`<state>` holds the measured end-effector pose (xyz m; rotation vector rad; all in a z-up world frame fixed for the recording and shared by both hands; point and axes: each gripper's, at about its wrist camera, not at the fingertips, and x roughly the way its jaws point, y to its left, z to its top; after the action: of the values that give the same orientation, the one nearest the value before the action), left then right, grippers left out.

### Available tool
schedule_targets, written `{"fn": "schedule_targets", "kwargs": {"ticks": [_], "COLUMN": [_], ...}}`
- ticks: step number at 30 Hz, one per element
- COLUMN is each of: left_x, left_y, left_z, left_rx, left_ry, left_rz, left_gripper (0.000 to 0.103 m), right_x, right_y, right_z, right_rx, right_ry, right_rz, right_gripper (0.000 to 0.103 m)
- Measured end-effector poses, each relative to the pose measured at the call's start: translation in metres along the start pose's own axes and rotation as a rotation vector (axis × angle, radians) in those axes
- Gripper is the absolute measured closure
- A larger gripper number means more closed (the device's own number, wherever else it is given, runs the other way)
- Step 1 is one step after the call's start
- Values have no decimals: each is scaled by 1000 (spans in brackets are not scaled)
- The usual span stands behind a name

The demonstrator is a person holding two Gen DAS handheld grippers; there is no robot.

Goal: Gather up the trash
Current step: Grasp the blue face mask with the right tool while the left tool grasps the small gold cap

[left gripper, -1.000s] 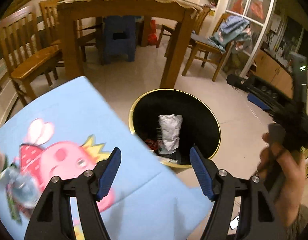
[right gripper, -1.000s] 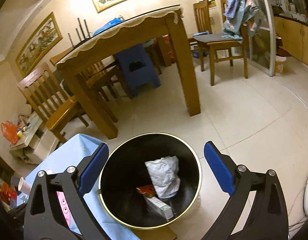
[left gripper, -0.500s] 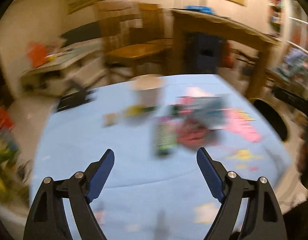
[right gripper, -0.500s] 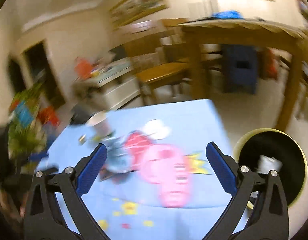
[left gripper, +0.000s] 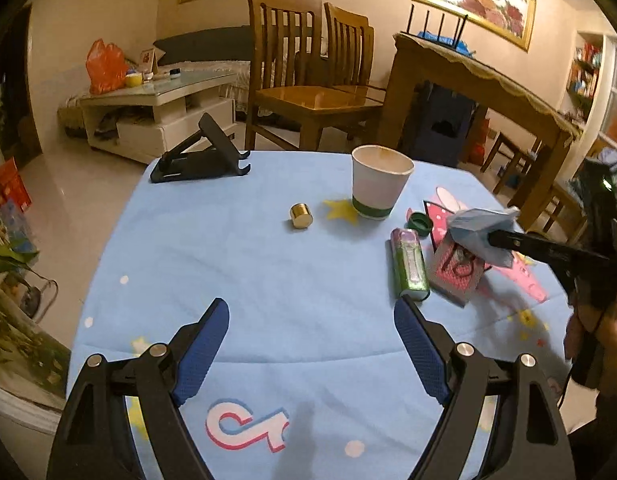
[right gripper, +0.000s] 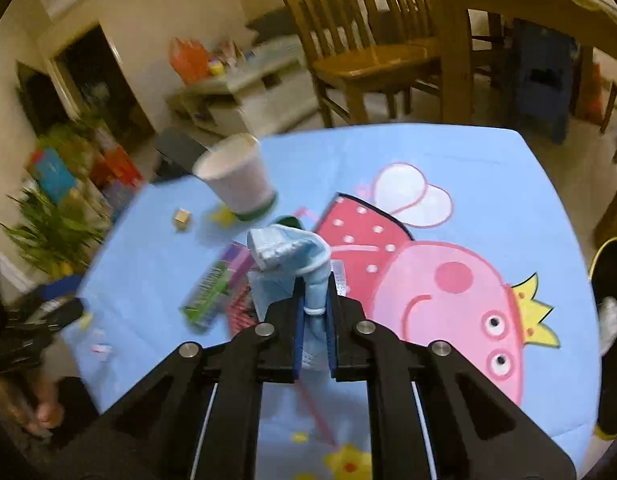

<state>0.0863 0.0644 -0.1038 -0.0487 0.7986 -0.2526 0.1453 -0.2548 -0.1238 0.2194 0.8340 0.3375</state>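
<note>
My right gripper [right gripper: 314, 304] is shut on a crumpled light-blue face mask [right gripper: 288, 252], which it holds just above the blue cartoon tablecloth [right gripper: 488, 168]. From the left wrist view the same mask [left gripper: 480, 232] hangs at the tip of the right gripper [left gripper: 494, 238]. My left gripper [left gripper: 312, 340] hovers open over the near part of the cloth [left gripper: 228, 248], nothing between its fingers. On the cloth lie a paper cup [left gripper: 378, 188], a green wrapper tube [left gripper: 408, 268], a pink packet [left gripper: 456, 276], a green bottle cap [left gripper: 419, 222] and a small gold cap [left gripper: 301, 216].
A black phone stand [left gripper: 200, 156] sits at the cloth's far left corner. The black bin with a yellow rim [right gripper: 608, 280] stands off the table's right side. Wooden chairs [left gripper: 304, 92] and a wooden dining table [left gripper: 488, 76] stand behind, with a white low table [left gripper: 156, 108] at left.
Both grippers swung from over the bin to over the table. The right gripper went from wide open to shut on the blue mask. The left stayed open.
</note>
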Motion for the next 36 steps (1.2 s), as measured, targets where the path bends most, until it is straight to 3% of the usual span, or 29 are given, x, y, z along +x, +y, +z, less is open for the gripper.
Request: {"fn": "schedule_targets", "kwargs": {"ticks": [5,11,15,17,20,22,25,28,31,33,34,35,36], "left_x": [12,38,60,69,74,89,115,139,153,155,154,152,149], "left_y": [-12,-50,-71,-76,-58,-29,4,13,15,12,8,5,1], "left_z": [3,16,24,25,40,53,68,78,84,86,85,81,77], "left_rx": [14,99,164,181,134,71,32,58,53,62,74,91,107], "left_ry": [36,91,132,150,126,154,170,196,200,194,187,174,168], "left_rz": [-46,-156,-203,-180,-167,-184,-102,-77,-40,5,44,88,96], "left_gripper": [21,20,20,21,21,20,22,25,32,50,72,84,84], "right_x": [-34,-103,-115,-118,-125,-129,-126,-124,-120,-119,-118,-119,-119], "right_y": [-9,-68,-100,-108,-111,-113,-113,-110,-107,-107,-107,-106,-106], "right_z": [-11,-23,-32,-35,-36,-37,-38,-37,-33,-32,-32,-32,-32], "right_rx": [26,249,325,335,331,327,326,321,316,316,319,321,323], "right_ry": [-34,-213,-232,-233,-240,-246,-241,-236,-237,-236,-235,-236,-237], "right_rz": [42,148,154,154,154,159,165,172,174,174,173,174,173], "right_gripper": [94,94,94,94,94,94,94,94,94,94,94,94,93]}}
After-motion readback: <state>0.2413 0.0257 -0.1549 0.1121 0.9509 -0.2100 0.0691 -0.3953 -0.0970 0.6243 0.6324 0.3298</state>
